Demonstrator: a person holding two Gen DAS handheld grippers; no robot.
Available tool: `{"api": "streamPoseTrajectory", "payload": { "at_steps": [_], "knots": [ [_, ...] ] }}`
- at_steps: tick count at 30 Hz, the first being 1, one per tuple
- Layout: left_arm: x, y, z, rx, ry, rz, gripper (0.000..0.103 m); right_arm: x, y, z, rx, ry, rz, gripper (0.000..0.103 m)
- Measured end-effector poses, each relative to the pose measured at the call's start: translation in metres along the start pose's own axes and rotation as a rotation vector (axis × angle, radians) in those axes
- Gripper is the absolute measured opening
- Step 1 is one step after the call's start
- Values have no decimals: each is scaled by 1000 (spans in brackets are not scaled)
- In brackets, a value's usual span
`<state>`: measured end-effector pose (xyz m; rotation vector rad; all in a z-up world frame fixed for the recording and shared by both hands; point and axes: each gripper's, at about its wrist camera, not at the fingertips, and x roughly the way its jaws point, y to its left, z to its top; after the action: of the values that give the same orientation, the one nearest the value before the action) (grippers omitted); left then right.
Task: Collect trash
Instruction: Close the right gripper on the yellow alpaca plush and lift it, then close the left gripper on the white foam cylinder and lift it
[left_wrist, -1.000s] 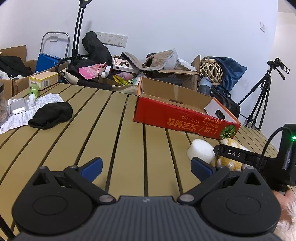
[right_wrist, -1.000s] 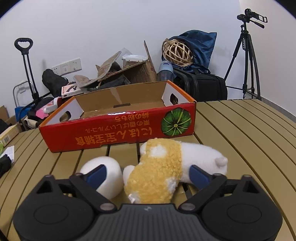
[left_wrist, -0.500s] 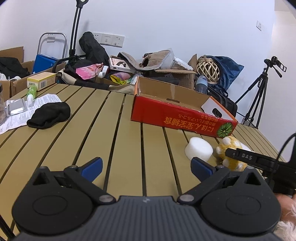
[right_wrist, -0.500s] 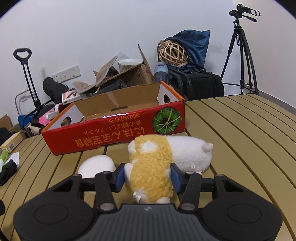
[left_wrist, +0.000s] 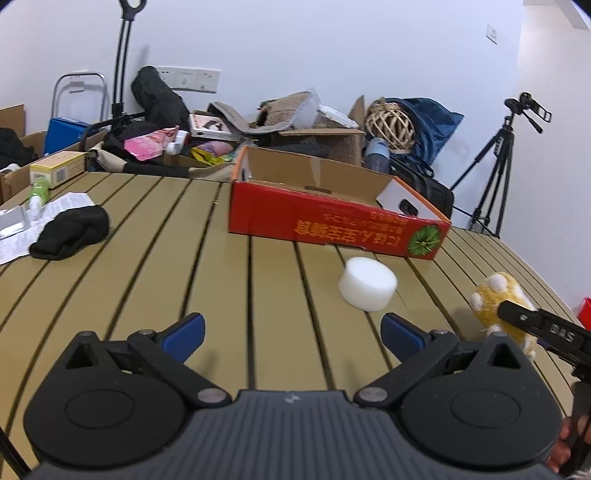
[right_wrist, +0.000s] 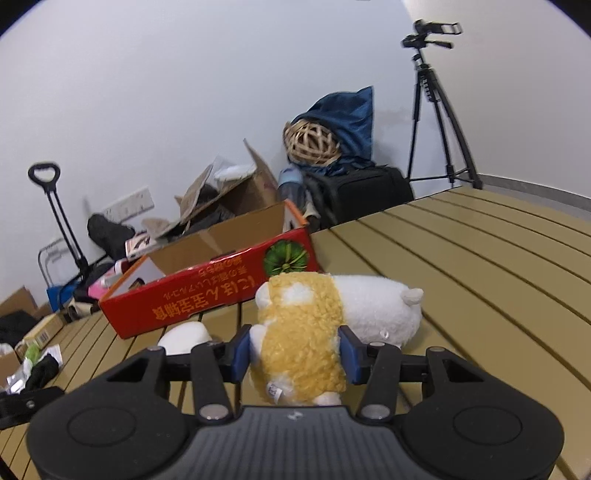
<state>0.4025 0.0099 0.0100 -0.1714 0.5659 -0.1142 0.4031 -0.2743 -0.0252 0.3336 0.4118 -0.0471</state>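
**Toy squeezed, box waiting**

The right gripper squeezes the plush toy tight at the bottom middle so it won't drop. The red box sits open at left to catch trash. The left gripper gapes wide, empty, near the white foam puck.

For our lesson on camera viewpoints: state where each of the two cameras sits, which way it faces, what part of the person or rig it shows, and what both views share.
Left wrist: on the left tool, facing across the slatted table to the red box; both fingers open, a hand at right.
Right wrist: on the right tool, tilted, facing the box; fingers clamp the plush toy.
Shared: box, foam puck, toy, tripod.
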Motion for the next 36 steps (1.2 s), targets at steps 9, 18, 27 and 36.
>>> {"api": "streamPoseTrajectory", "payload": {
  "at_steps": [9, 18, 27, 36],
  "knots": [
    [15, -33, -4, 78, 42, -13, 103, -20, -41, 9, 48, -74, -9, 47],
    [67, -82, 23, 169, 77, -18, 103, -20, -62, 21, 78, -101, -2, 47],
    [121, -94, 36, 121, 142, 57, 103, -9, -68, 22, 98, -103, -7, 48],
    [147, -92, 37, 79, 186, 69, 81, -6, -69, 21, 91, -102, -8, 48]
  ]
}}
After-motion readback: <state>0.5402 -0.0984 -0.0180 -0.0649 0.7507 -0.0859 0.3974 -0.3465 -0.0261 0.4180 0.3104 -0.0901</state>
